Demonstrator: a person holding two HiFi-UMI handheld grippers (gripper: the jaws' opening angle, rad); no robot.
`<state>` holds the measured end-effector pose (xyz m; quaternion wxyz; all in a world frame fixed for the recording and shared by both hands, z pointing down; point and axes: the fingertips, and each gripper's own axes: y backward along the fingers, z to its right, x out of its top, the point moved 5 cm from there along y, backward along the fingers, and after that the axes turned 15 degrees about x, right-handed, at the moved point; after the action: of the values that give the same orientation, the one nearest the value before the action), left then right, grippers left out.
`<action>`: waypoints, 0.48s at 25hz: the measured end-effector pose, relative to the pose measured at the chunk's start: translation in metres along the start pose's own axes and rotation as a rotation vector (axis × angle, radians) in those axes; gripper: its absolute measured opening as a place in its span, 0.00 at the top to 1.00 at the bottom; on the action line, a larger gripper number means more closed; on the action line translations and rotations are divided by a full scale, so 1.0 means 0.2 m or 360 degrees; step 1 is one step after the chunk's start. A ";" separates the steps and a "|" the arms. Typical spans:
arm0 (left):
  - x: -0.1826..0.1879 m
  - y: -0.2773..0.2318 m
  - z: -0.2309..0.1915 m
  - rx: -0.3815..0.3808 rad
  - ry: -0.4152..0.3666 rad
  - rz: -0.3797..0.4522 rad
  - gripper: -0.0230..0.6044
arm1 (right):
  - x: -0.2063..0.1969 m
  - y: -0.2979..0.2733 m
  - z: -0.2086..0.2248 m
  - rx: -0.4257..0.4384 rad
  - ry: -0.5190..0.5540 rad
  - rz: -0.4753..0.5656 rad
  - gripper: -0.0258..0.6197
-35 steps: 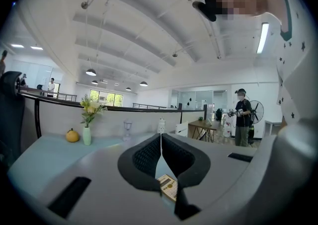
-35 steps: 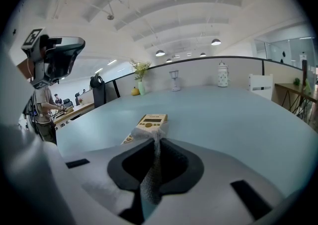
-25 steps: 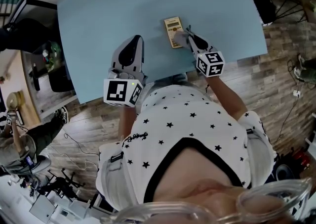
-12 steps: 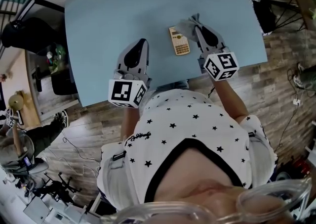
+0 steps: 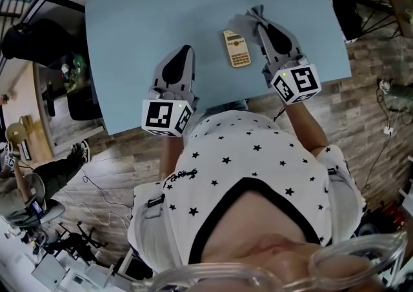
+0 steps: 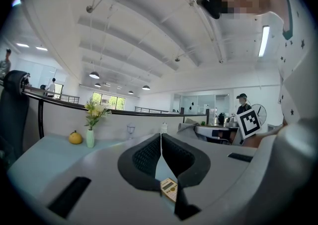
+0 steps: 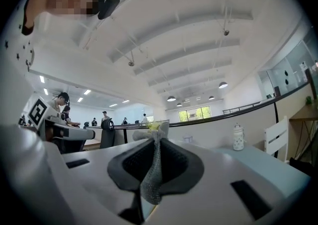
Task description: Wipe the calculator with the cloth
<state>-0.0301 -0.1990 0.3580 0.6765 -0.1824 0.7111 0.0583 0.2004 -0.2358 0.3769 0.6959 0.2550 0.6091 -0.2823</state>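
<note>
Your right gripper (image 5: 261, 23), jaws clamped on the limp cloth (image 5: 253, 17) at 1 o'clock of the light, likely slippery calculator (image 5: 237, 48), needs your left gripper (image 5: 183, 53), jaws together and empty, steadying its edge.

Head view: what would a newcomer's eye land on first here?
The small yellowish calculator lies on the pale blue table, between the two grippers. Right of it, the right gripper pinches a grey cloth; the left gripper is shut and empty.
</note>
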 end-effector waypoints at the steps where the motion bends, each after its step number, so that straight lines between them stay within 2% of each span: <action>1: 0.00 0.00 0.00 0.0002 0.0000 0.0001 0.91 | 0.00 -0.01 -0.01 0.0005 0.0009 -0.0001 0.91; 12: 0.00 0.02 -0.02 0.0015 0.0011 0.0002 0.91 | 0.01 -0.01 -0.04 0.0024 0.0029 -0.0010 0.91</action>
<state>-0.0345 -0.1962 0.3583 0.6749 -0.1790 0.7138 0.0546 0.1930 -0.2310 0.3746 0.6876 0.2610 0.6139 -0.2867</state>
